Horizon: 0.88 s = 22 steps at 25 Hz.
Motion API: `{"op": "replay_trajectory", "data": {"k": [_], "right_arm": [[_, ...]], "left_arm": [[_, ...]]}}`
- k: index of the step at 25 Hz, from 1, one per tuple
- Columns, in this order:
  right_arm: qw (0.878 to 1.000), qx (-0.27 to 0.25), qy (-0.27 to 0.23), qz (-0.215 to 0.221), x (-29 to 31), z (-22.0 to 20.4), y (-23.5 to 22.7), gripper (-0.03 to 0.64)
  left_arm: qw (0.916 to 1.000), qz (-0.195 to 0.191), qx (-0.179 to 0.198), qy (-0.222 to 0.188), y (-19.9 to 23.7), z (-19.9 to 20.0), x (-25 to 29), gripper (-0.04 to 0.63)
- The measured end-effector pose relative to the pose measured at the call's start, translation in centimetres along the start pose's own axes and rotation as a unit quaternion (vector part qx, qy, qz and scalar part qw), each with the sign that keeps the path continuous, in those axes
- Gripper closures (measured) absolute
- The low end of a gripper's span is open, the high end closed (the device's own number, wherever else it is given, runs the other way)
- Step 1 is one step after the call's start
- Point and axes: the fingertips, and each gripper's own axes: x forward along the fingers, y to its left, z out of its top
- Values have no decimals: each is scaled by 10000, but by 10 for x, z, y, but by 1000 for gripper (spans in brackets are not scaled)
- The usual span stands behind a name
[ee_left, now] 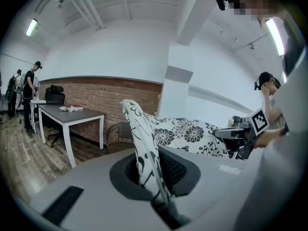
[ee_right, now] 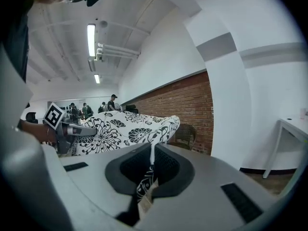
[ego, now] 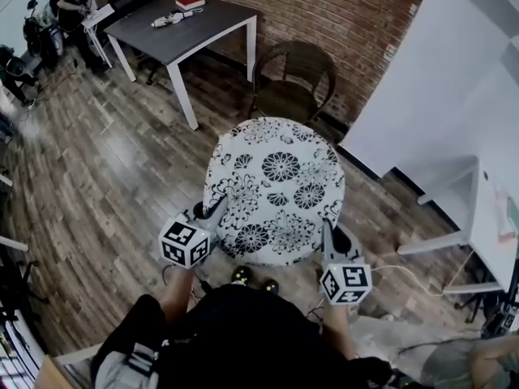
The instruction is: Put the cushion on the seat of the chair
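Clamped on the cushion edge with left gripper and right gripper, held aloft on the chair's near side. Only in the right gripper view: tan tag between jaws, print illegible.

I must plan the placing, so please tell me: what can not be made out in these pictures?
Head view: the cushion covers the floor beneath it.
Left gripper view: the cushion's pinched edge hides part of the chair.
Head view: the white thing on the table is too small to name.
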Motion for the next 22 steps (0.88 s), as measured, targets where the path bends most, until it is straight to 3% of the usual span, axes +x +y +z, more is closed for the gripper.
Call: {"op": "replay_trajectory", "data": {"k": [8,14,22], "right_arm": [[9998,168,-73,-21,-2,0,1,609],[9991,-168,-202,338,-14,3,-21,609],[9985,-15,-248,490,-28,-3,-32,609]], "left_arm": [[10000,-43,40,-11,0,4,-1,586],[9999,119,103,-3,-33,5,14,586],[9994,279,224,38,-59,2,7,586]]}}
